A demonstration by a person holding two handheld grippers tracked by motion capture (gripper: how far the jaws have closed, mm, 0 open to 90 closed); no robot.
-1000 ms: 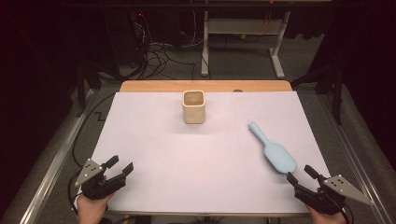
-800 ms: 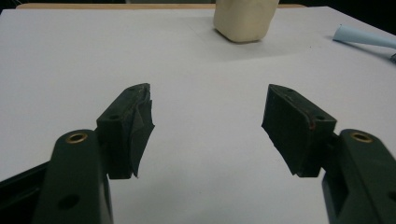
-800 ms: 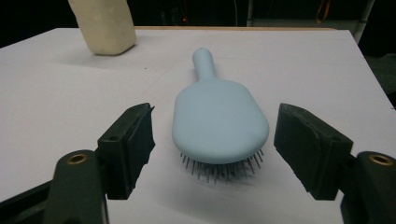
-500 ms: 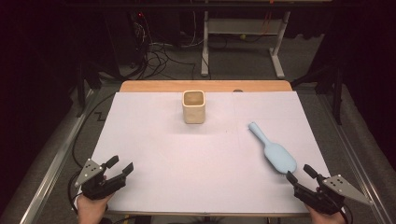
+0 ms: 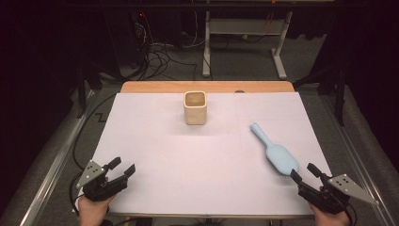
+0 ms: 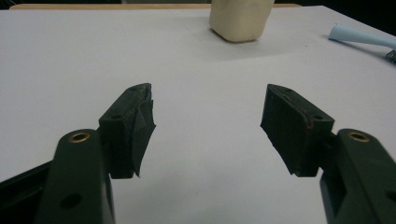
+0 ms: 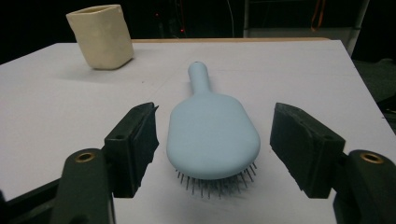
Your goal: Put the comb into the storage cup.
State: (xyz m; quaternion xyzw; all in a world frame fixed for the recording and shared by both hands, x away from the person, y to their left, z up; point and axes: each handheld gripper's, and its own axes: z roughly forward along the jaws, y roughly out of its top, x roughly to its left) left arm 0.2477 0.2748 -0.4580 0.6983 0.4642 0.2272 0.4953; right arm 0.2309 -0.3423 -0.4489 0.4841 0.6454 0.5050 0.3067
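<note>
Both grippers are seen at the near edge of the table. On the right gripper the jaws are spread wide with nothing gripped; they have just been closing slightly, and in the right gripper view the head of the hairbrush is framed between them, untouched by either pad. On the left gripper the jaws are parted about halfway, closed a little further in the last moment, with only bare surface between them.

Bristles down, the light blue hairbrush is laid on the right side of the table, its handle pointed away toward the far side. A cream square cup is stood upright near the far middle, well apart from the brush.

A white sheet is spread over the table, and a strip of wooden tabletop is left bare at the far edge. Beyond it, a dark room is seen, with tangled cables on a grey floor and the white legs of a stand.
</note>
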